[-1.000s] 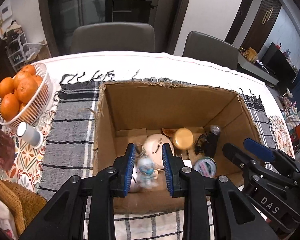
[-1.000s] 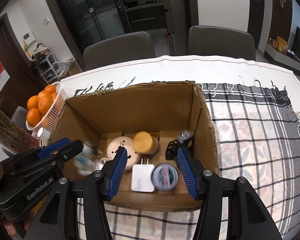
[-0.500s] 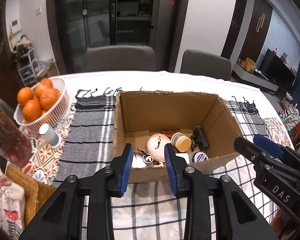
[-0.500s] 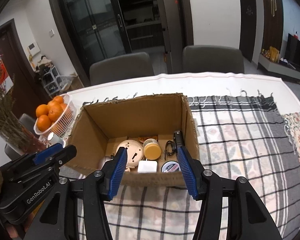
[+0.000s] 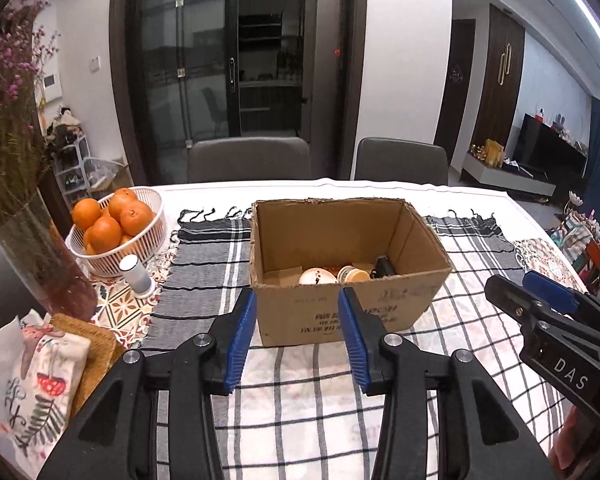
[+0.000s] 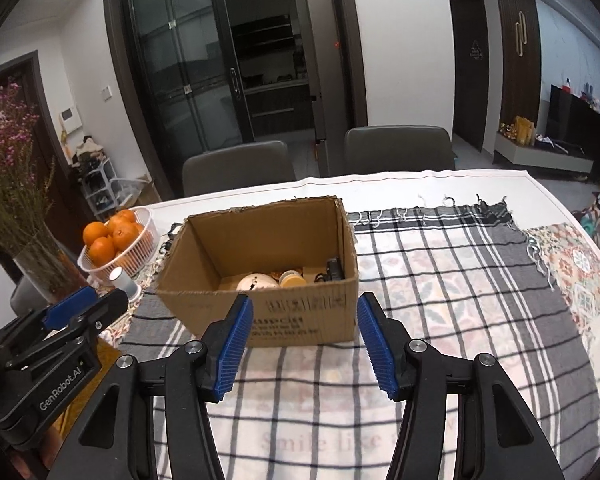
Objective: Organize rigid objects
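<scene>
Holding nothing, the left tongs (image 5: 297,336) and the right tongs (image 6: 305,344) hang parted over the checked cloth (image 6: 440,280) near the surface's front edge; both have just been opening. Small rigid objects (image 5: 334,275) lie gathered in the cardboard box (image 5: 380,312) mid-surface, likely so they stay contained.

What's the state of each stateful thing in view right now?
cardboard box: open top, upright on the checked cloth, small items inside
left hand-held gripper: empty, jaws have just been opening
right hand-held gripper: empty, jaws apart, have just been opening
white basket: upright, full of oranges
glass vase: upright, holds dried flowers
glass doors: shut
</scene>
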`<act>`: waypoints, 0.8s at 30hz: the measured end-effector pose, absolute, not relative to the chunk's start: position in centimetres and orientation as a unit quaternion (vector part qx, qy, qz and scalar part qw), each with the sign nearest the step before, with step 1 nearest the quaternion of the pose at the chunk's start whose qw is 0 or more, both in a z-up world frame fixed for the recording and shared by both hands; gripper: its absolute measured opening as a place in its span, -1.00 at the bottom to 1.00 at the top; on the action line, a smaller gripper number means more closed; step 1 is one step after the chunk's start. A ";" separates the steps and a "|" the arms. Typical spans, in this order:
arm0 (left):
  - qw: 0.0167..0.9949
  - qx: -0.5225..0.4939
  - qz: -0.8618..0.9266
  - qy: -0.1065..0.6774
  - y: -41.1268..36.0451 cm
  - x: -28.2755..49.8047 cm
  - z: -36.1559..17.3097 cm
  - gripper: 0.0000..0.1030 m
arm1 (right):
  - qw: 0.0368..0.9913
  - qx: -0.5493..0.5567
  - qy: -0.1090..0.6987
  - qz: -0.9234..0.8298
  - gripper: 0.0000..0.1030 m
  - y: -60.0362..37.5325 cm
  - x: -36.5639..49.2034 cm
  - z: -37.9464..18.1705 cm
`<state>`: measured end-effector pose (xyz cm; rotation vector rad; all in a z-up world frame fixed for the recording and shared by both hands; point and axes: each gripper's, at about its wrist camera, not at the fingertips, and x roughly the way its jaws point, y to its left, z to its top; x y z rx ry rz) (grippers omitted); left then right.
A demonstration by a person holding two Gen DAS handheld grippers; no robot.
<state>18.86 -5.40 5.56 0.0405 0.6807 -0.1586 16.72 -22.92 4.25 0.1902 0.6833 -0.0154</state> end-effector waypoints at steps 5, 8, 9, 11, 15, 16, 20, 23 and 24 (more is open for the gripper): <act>0.947 0.023 -0.072 0.312 -5.5 16.6 5.8 0.08 | 0.941 0.097 0.323 -0.023 0.35 -23.2 13.9 4.2; 0.950 0.020 -0.069 0.304 -5.6 15.4 5.9 0.22 | 0.943 0.091 0.318 -0.035 0.39 -23.4 12.6 4.3; 0.951 0.020 -0.069 0.301 -5.5 15.0 5.9 0.26 | 0.944 0.087 0.316 -0.041 0.45 -23.5 12.3 4.3; 0.953 0.023 -0.069 0.294 -5.6 14.2 6.1 0.27 | 0.946 0.083 0.309 -0.049 0.51 -23.7 11.5 4.5; 0.959 0.029 -0.060 0.277 -5.5 12.5 6.5 0.42 | 0.949 0.084 0.300 -0.055 0.54 -24.0 9.9 4.8; 0.961 0.032 -0.056 0.271 -5.5 12.0 6.7 0.49 | 0.949 0.086 0.298 -0.056 0.58 -24.0 9.5 5.0; 0.964 0.032 -0.054 0.258 -5.3 10.6 7.1 0.72 | 0.952 0.082 0.289 -0.057 0.61 -23.9 8.0 5.4; 0.966 0.032 -0.051 0.252 -5.2 9.9 7.4 0.92 | 0.952 0.084 0.289 -0.052 0.62 -23.8 7.3 5.7; 0.967 0.032 -0.050 0.248 -5.2 9.7 7.5 0.93 | 0.953 0.085 0.288 -0.051 0.62 -23.8 7.1 5.7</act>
